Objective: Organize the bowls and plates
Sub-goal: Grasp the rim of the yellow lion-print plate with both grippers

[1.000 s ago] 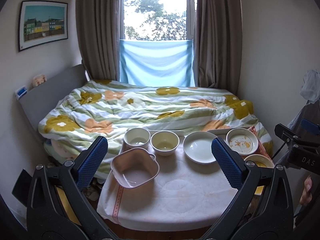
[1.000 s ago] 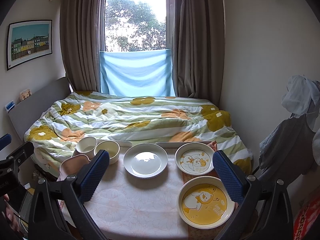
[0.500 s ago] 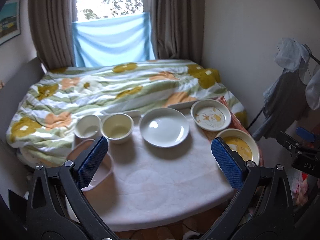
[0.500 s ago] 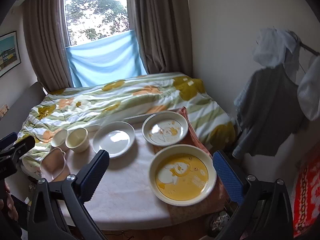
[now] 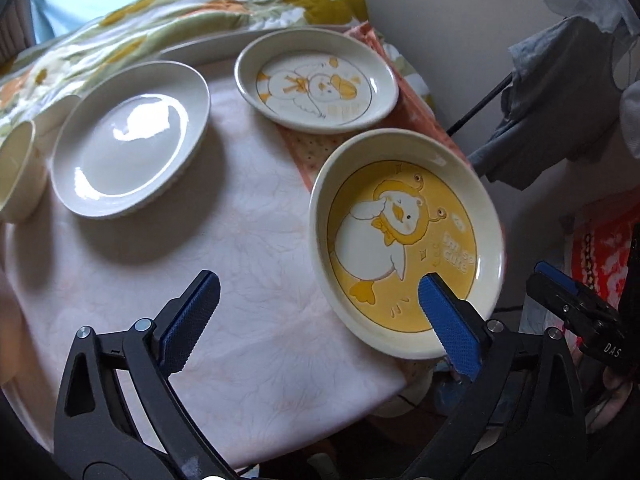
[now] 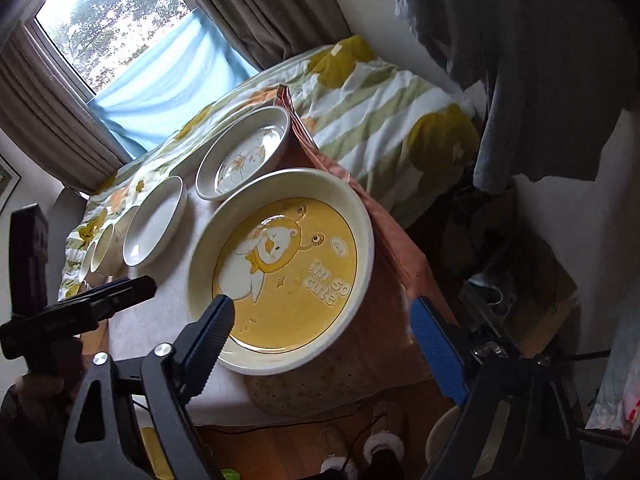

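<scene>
Left wrist view: left gripper (image 5: 320, 312) unclenched, jaws closing, gripping nothing, bare tablecloth between the blue pads, right pad overlapping the near rim of the yellow duck plate (image 5: 404, 240). Right wrist view: right gripper (image 6: 320, 320) likewise spread and closing, straddling the same plate's near edge without pressing it, left pad (image 6: 212, 328) over the yellow inside, right pad beyond the rim.

Compared with half a second ago: both cameras far lower and pitched down, window gone from the left view, yellow plate filling much of each frame; dishes unmoved.

Round table (image 5: 240, 280) under a pale floral cloth, orange-brown mat (image 5: 304, 152) beneath the two duck dishes at the table's right edge. Farther back, small duck plate (image 5: 316, 80); to its left, plain white plate (image 5: 128, 140), then cream bowl (image 5: 16, 172) at the frame edge. Beyond, flowered quilt (image 6: 380, 100), blue cloth under the window, brown curtains, grey clothes hanging at right.

Yellow plate flat, face up, round, so no long axis.
</scene>
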`<move>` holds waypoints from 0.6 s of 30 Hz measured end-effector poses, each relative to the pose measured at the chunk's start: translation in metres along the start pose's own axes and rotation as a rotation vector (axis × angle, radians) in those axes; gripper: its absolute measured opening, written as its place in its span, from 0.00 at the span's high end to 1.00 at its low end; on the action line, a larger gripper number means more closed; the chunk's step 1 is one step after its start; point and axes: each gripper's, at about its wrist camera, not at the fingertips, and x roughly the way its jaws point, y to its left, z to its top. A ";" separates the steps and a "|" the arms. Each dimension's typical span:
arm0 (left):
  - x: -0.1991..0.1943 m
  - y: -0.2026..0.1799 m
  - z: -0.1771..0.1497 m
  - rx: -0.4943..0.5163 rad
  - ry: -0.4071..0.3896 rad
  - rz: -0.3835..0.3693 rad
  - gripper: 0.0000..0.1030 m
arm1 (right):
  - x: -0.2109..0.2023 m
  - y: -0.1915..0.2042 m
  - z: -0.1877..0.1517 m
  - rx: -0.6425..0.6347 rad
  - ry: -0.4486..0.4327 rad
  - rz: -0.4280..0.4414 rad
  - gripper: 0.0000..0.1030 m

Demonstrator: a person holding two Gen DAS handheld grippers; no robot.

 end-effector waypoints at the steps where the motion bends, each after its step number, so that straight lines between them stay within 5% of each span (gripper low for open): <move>1: 0.009 -0.001 0.000 -0.002 0.012 0.003 0.10 | 0.007 -0.004 0.001 -0.002 0.016 0.018 0.29; 5: 0.039 -0.004 0.003 -0.010 0.076 0.019 0.30 | 0.032 -0.017 0.010 0.005 0.072 0.079 0.37; 11: 0.054 -0.004 0.008 -0.014 0.102 0.025 0.42 | 0.054 -0.029 0.029 -0.013 0.104 0.138 0.61; 18: 0.061 -0.011 0.016 0.000 0.105 0.008 0.77 | 0.067 -0.034 0.044 -0.059 0.115 0.121 0.84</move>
